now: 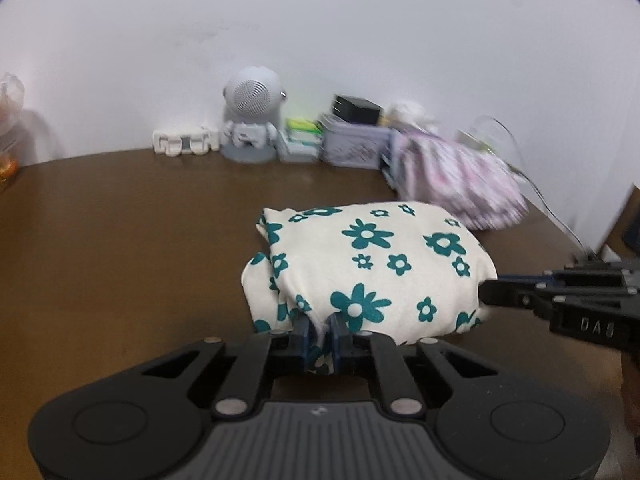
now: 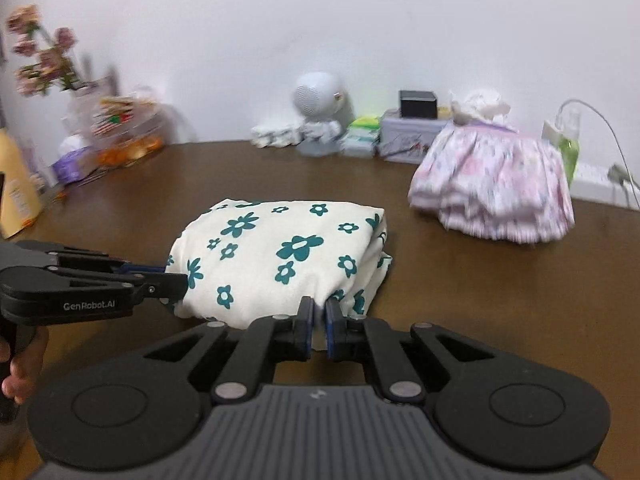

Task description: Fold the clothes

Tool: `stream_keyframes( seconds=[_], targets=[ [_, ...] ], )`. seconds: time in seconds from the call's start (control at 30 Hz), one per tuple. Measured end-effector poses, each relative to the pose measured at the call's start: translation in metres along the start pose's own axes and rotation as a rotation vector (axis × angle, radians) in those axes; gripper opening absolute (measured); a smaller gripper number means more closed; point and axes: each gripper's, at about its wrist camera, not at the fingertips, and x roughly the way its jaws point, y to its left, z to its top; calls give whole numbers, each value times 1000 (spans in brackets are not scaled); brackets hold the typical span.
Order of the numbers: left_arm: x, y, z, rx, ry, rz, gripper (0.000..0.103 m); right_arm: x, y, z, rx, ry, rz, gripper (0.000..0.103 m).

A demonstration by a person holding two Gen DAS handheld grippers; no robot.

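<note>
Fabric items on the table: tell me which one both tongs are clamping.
The cream garment with teal flowers, pinched by left tongs and right tongs; the pink frilled dress sits untouched behind.

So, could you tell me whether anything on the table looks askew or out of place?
Only the floral garment: it is bunched and loosely folded, with layers spilling unevenly at one end. Nothing looks spilled or damaged.

A cream garment [image 1: 372, 264] printed with teal flowers is seen bundled into a rounded, folded mound on a brown table [image 1: 120, 240] — smooth across the top, with loose layers spilling out at one side. Its near edge is pinched at two points, one toward each end — the cloth there is gathered into small creases. A second garment [image 2: 496, 192], pink and white with frilled tiers, is heaped well apart, toward the wall.
</note>
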Motion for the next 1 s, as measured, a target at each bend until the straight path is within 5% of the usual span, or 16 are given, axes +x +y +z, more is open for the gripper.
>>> stream_keyframes(
  seconds=[0.37,0.77,0.83,0.9,0.93,1.0],
  targets=[
    [77,19,53,-34,-30,-1,6,84,-45,59,59,-8,-65,6],
    [91,20,62,-10,-37,-1,5,102,-51,68,60,-12,-89,6],
    [87,19,62,12,-33,10,15,100,-51,67,67,-20,-87,8],
    [70,20,59,16,-45,20,35,93,-51,64,75,-32,-79,18],
    [59,20,57,13,-57,24,47,86,-51,61,80,-40,-69,37],
    [31,14,48,40,-79,45,51,66,-47,53,69,-64,-58,58]
  ],
)
